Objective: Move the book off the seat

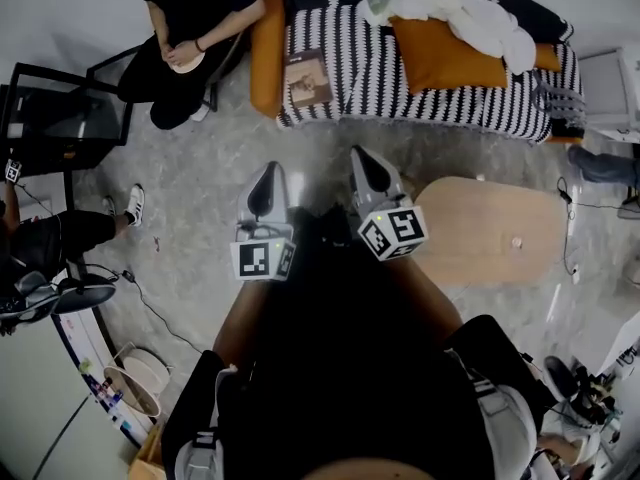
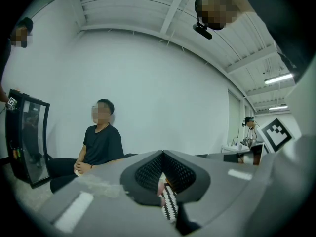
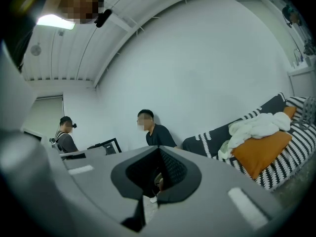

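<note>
Toward the left end of the striped sofa [image 1: 375,73] seat lies the book [image 1: 308,78], untouched. Approach step, by judgement: left gripper [image 1: 267,180] and right gripper [image 1: 368,163] hover well apart from it, jaws together, empty. Next: advance, part the jaws at the book's edge. Both gripper views hide the book; its cover is illegible.
</note>
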Demonstrator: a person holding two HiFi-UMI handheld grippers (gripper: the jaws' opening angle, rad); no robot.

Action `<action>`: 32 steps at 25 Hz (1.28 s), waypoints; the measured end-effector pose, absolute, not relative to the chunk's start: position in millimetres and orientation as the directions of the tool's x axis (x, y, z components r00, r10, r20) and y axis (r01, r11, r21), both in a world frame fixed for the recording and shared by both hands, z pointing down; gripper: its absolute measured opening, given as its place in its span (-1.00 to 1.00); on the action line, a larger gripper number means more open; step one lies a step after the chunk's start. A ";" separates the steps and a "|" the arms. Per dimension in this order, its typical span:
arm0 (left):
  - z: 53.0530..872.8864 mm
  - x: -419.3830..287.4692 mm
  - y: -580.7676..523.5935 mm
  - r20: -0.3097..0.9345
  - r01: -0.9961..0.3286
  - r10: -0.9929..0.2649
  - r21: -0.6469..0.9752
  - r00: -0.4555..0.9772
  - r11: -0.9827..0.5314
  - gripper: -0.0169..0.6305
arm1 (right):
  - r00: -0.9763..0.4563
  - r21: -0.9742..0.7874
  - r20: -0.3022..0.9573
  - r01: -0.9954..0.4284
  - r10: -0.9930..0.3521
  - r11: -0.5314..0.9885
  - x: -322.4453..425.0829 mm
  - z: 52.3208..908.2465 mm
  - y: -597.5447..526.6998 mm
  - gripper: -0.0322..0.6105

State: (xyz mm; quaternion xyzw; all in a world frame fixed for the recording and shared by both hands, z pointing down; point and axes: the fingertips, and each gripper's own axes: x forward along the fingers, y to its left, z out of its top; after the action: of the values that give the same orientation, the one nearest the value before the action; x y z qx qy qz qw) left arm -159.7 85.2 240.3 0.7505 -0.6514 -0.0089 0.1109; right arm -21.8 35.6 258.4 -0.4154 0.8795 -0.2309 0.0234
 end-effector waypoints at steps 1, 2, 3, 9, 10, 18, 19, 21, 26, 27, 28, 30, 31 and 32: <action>240.5 -159.5 78.8 0.133 -0.977 -0.980 0.174 0.150 -0.126 -0.93 | -0.653 -0.431 0.154 -0.720 -0.742 0.545 -20.8 260.2 29.2 -0.88; 241.4 -159.6 72.9 0.135 -0.977 -0.980 0.173 0.149 -0.125 -0.93 | -0.652 -0.435 0.158 -0.720 -0.742 0.540 -20.0 262.1 23.3 -0.88; 242.7 -160.2 67.5 0.138 -0.977 -0.979 0.176 0.147 -0.122 -0.93 | -0.650 -0.440 0.163 -0.721 -0.742 0.535 -19.5 264.3 17.9 -0.88; 254.6 -170.7 27.1 0.150 -0.976 -0.976 0.177 0.156 -0.129 -0.93 | -0.643 -0.443 0.185 -0.730 -0.744 0.521 -28.1 280.2 -19.2 -0.88; 258.5 -172.9 19.0 0.152 -0.975 -0.975 0.177 0.163 -0.135 -0.93 | -0.641 -0.441 0.186 -0.732 -0.744 0.520 -30.4 283.3 -26.5 -0.88; 298.6 -191.4 -42.2 0.204 -0.963 -0.952 0.195 0.228 -0.188 -0.93 | -0.603 -0.462 0.233 -0.759 -0.763 0.458 -43.8 329.5 -75.2 -0.88; 302.8 -193.0 -49.2 0.207 -0.960 -0.949 0.198 0.237 -0.196 -0.93 | -0.599 -0.461 0.238 -0.763 -0.765 0.454 -45.8 335.7 -81.1 -0.88; 311.8 -195.9 -61.9 0.215 -0.955 -0.943 0.208 0.255 -0.211 -0.93 | -0.586 -0.455 0.257 -0.775 -0.768 0.439 -49.6 348.8 -92.8 -0.88; 340.6 -203.2 -93.3 0.234 -0.948 -0.931 0.217 0.280 -0.231 -0.93 | -0.546 -0.463 0.316 -0.802 -0.776 0.377 -57.3 385.9 -120.6 -0.88; 347.6 -204.3 -99.5 0.237 -0.947 -0.930 0.223 0.282 -0.230 -0.93 | -0.542 -0.462 0.323 -0.806 -0.776 0.370 -58.5 394.1 -125.4 -0.88; 355.2 -205.1 -104.8 0.241 -0.945 -0.928 0.232 0.283 -0.228 -0.93 | -0.537 -0.460 0.332 -0.810 -0.776 0.364 -59.6 403.1 -129.6 -0.88; 372.6 -206.5 -111.1 0.259 -0.942 -0.922 0.247 0.289 -0.226 -0.93 | -0.527 -0.460 0.353 -0.817 -0.773 0.347 -61.4 423.5 -134.5 -0.88; 381.0 -207.2 -113.4 0.268 -0.941 -0.918 0.253 0.292 -0.225 -0.93 | -0.522 -0.464 0.365 -0.820 -0.771 0.335 -62.4 433.7 -135.7 -0.88; 388.8 -207.9 -116.3 0.276 -0.939 -0.915 0.258 0.295 -0.226 -0.93 | -0.518 -0.470 0.376 -0.821 -0.768 0.324 -63.9 442.7 -137.6 -0.88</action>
State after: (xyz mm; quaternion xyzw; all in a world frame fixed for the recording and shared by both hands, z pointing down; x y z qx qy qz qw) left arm -207.9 -116.3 388.8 0.7822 -0.5926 0.0327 0.1897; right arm -63.9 -137.6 442.7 -0.4890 0.8126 -0.3143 -0.0421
